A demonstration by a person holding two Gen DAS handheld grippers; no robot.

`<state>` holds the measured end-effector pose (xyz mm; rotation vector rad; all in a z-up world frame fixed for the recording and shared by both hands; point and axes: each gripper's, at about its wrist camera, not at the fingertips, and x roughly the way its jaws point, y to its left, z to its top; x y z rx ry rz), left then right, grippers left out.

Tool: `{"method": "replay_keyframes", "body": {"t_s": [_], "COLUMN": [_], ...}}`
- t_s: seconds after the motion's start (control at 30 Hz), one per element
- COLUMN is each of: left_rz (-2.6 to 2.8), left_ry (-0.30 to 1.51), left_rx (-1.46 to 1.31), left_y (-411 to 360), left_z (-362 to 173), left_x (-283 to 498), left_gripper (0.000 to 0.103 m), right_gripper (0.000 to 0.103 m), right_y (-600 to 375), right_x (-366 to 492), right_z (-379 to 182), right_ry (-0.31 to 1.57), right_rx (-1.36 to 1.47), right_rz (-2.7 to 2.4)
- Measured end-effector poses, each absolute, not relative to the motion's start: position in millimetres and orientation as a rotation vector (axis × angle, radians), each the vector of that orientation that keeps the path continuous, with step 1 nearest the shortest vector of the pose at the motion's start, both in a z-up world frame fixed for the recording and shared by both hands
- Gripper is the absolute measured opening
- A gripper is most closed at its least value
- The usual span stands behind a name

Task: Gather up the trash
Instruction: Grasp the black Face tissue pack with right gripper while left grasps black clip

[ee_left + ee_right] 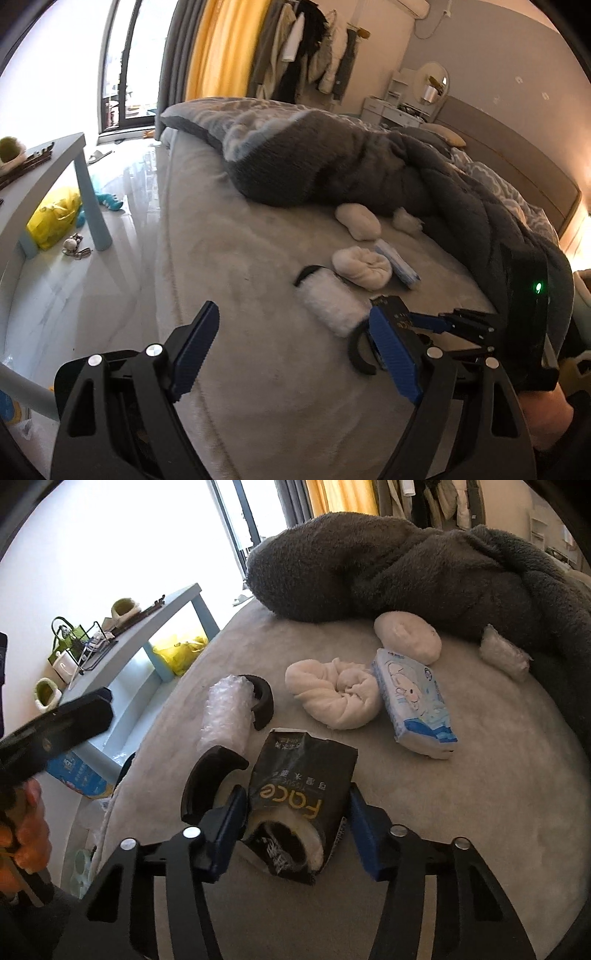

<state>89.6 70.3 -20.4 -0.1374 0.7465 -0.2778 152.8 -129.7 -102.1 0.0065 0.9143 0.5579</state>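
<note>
A black tissue wrapper marked "Face" [299, 794] lies on the grey bed [480, 830] between the fingers of my right gripper [297, 830], which stands around it with small gaps on both sides. A bubble-wrap roll [225, 716] with two black curved pieces [262, 701] lies to its left. A blue tissue pack [413, 701] and a second bubble-wrap lump [504, 655] lie farther back. My left gripper [295, 350] is open and empty above the bed's near edge; the bubble-wrap roll [332, 302] sits just beyond its right finger.
Two rolled white cloths [336, 694] and a dark grey blanket [406, 565] lie on the bed. A light blue side table [147, 635] with slippers stands left of the bed, with a yellow bag [55, 218] and toys beneath. Window and clothes rack stand behind.
</note>
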Motion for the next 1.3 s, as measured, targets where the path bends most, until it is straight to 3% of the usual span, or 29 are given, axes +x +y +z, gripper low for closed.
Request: {"method": "replay_keyframes", "body": {"t_s": [0.5,0.93,1.07,1.3], "left_rz": [-0.31,-0.313,-0.332,-0.316], "left_ry": [0.86,0.918,0.927,0.926], "left_rx": [-0.038,0.02,0.021,0.007], "left_y": [21.4,-2.4,-8.7,-10.2], "left_z": [-47.9,-65.2,-66.6,-66.9], "left_x": [99.2,101.2,103.0,104.6], "left_gripper": [0.054,0.038,0.026,0.024], "right_gripper": [0.052,0.052,0.052,0.052], "right_y": [-162.8,-187.3,-192.3,-195.3], "right_x": [155.0,149.2,149.2,147.0], "right_z": [-88.2,-84.7,-83.4,-77.5], "right_ry": [0.866,0.85,0.846,0.832], "right_rx": [0.053,0.077,0.081,0.086], "right_rz": [0.544,0.544,0.539,0.54]}}
